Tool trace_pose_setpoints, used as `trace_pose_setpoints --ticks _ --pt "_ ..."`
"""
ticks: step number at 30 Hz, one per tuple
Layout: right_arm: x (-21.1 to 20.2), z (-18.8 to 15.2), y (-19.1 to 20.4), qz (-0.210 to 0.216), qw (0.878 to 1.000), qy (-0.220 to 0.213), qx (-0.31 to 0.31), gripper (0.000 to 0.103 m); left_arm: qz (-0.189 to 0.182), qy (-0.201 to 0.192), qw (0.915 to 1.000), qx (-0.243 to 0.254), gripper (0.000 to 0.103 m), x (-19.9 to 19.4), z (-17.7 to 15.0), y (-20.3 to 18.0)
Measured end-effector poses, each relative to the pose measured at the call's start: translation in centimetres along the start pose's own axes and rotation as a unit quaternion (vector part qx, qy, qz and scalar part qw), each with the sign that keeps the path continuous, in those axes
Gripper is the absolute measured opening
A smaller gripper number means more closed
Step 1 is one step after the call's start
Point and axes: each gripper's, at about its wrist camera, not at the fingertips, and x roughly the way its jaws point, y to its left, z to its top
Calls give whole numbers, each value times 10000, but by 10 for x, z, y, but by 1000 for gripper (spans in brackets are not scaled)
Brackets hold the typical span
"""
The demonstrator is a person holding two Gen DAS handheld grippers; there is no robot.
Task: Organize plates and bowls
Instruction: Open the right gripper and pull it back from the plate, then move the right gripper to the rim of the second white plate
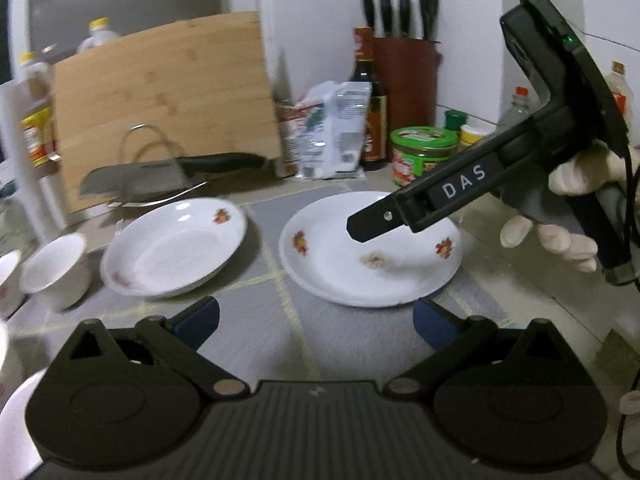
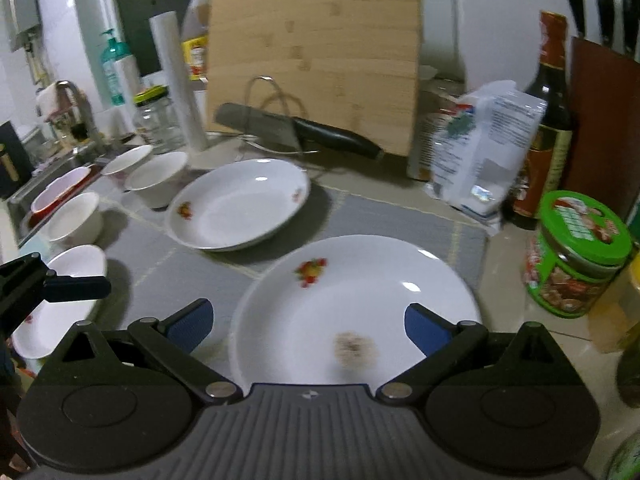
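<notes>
Two white plates with small flower prints lie on the grey mat. The near plate (image 2: 360, 312) has a brown stain; it also shows in the left wrist view (image 1: 372, 256). The far plate (image 2: 240, 204) lies to its left, also in the left wrist view (image 1: 176, 244). Several small white bowls (image 2: 156, 178) stand at the left. My right gripper (image 2: 308, 326) is open, jaws wide, low over the near plate's front part. My left gripper (image 1: 316, 320) is open and empty above the mat, in front of both plates. The right gripper's finger (image 1: 376, 226) hangs over the near plate.
A wooden cutting board (image 2: 316, 52) leans at the back with a cleaver (image 2: 296, 128) on a wire rack. A dark sauce bottle (image 2: 544, 120), a white bag (image 2: 484, 148) and a green-lidded jar (image 2: 576, 256) stand at the right. A sink (image 2: 48, 176) lies far left.
</notes>
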Motion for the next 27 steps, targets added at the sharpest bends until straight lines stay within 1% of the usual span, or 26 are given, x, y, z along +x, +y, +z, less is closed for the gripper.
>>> trace_pose_setpoints --ticks 6,9,11,13,18,27 --pt "4 -8 34 313 9990 137 -276 103 374 88 9988 -310 102 -30 -15 7" --pt "7 -12 50 530 9979 233 -278 103 514 26 9979 -381 102 -46 -22 16" --pt "11 -13 64 575 9974 292 -337 103 571 6 9974 -429 102 -54 -27 24" --pt "15 -15 76 598 9970 313 -381 103 583 6 9971 -490 102 -62 -33 34" --pt "29 -17 106 702 9963 433 -227 103 579 88 9967 -555 102 -82 -52 63" --pt "55 -19 165 662 9953 676 -225 103 535 197 9961 -673 102 -108 -84 119"
